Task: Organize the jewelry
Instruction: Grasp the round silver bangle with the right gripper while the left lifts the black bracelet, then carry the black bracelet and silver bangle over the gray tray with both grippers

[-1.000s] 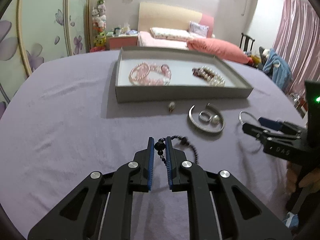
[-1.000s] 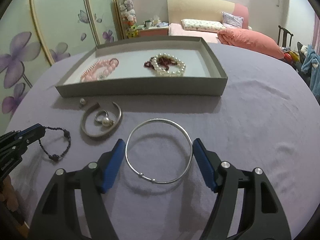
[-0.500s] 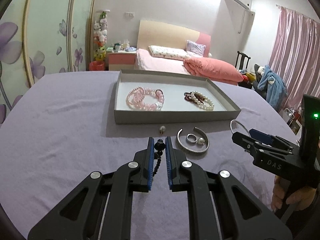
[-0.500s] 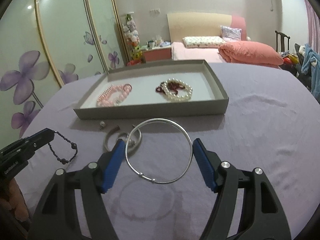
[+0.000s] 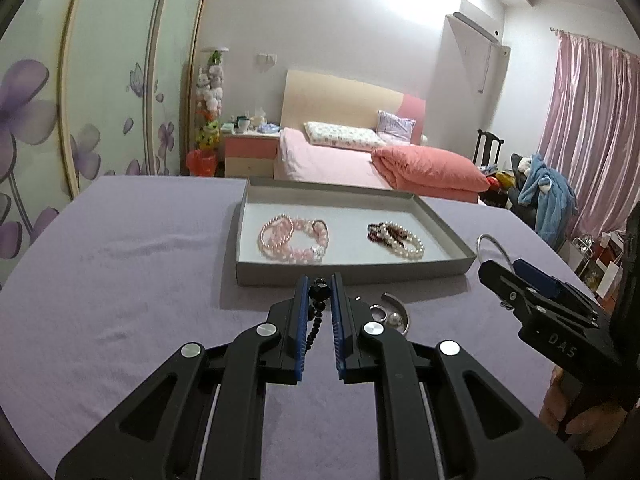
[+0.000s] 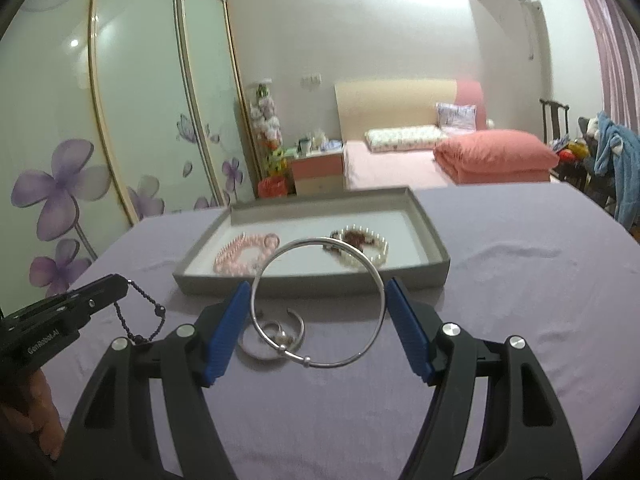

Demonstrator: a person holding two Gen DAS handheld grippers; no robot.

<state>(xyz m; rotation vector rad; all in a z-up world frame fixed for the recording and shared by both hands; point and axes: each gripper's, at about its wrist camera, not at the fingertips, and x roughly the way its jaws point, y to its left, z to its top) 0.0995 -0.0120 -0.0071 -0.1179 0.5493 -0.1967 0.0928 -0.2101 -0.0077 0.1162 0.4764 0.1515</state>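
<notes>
Left tool (image 5: 319, 294) hides most of the cuff bangle (image 5: 394, 312) (ring inside indistinct).

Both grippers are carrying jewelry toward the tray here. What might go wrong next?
1. The right gripper holds the silver bangle only by its outer edge between widely spread fingers; the smooth ring could slip or tilt out.
2. The left gripper pinches the black bead bracelet at one bead, its loop dangling; it may snag the gray tray wall.
3. A careless drop could land on the pearl bracelets.
</notes>
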